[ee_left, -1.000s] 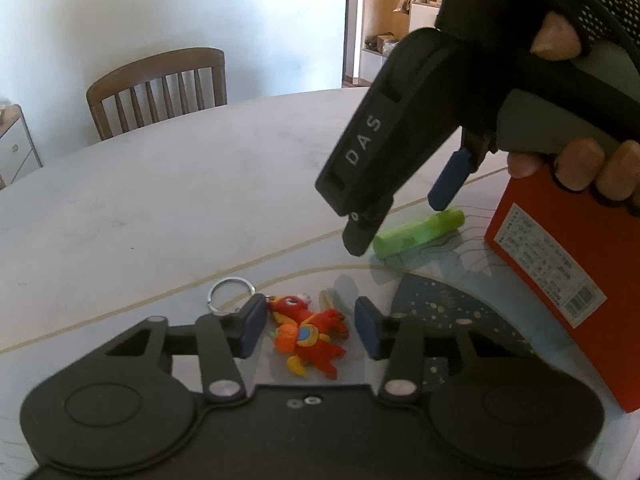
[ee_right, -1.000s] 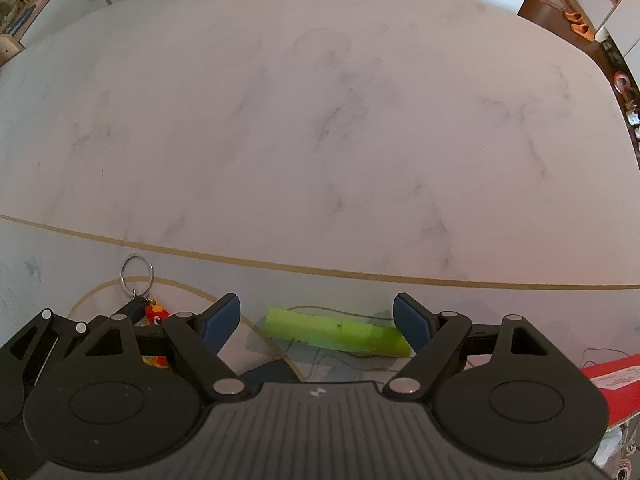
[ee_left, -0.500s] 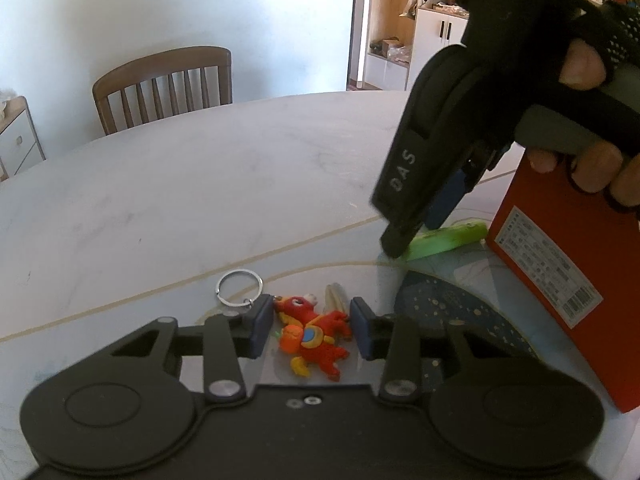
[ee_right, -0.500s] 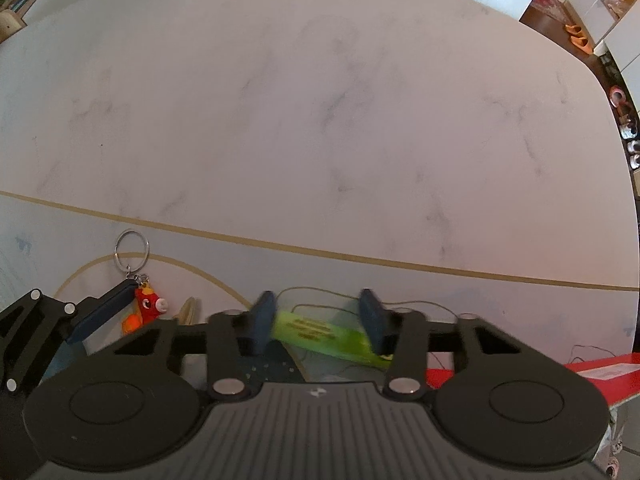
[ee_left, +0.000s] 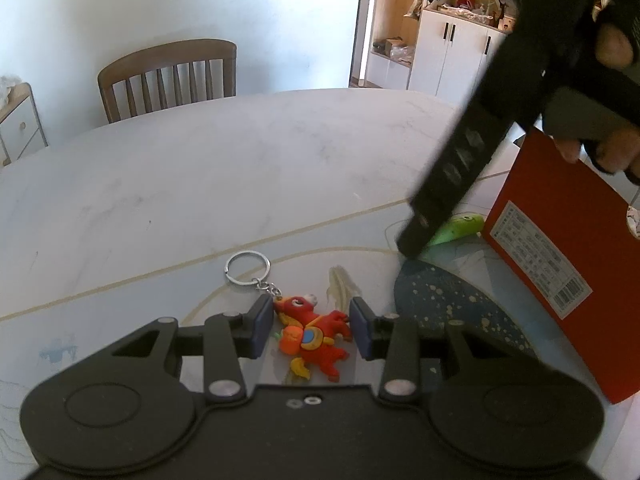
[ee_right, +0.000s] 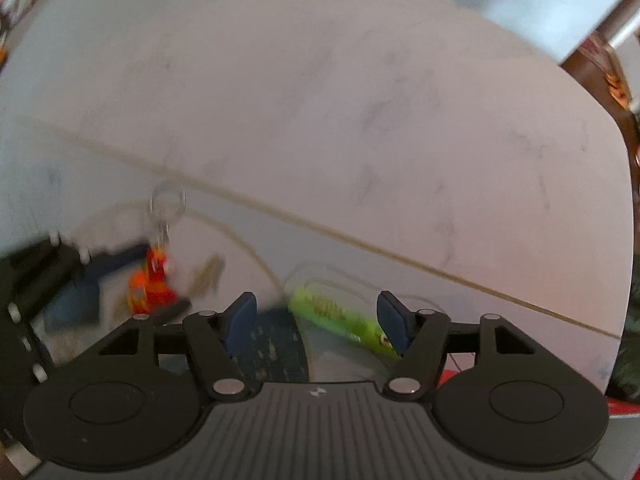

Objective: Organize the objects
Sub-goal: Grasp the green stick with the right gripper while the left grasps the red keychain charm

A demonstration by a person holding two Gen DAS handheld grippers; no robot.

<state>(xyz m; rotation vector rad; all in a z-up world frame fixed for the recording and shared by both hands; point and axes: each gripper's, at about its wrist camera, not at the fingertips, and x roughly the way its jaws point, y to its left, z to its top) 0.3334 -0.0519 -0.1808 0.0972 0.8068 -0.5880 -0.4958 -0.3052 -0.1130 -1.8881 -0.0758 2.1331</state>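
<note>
I am keeping my left tongs (ee_left: 311,326) closing around the red horse keychain (ee_left: 314,338) lying on the counter (ee_left: 200,184); my right tongs (ee_right: 318,320) are spread wide over the green tube (ee_right: 340,316).

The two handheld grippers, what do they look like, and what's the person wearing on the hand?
Both the left gripper and the right gripper are matte black plastic with round discs on each side, silver pivot screws and dark blue finger pads. The right one's body bears blurred white lettering. The hand wears a black, dotted, fingerless glove.
</note>
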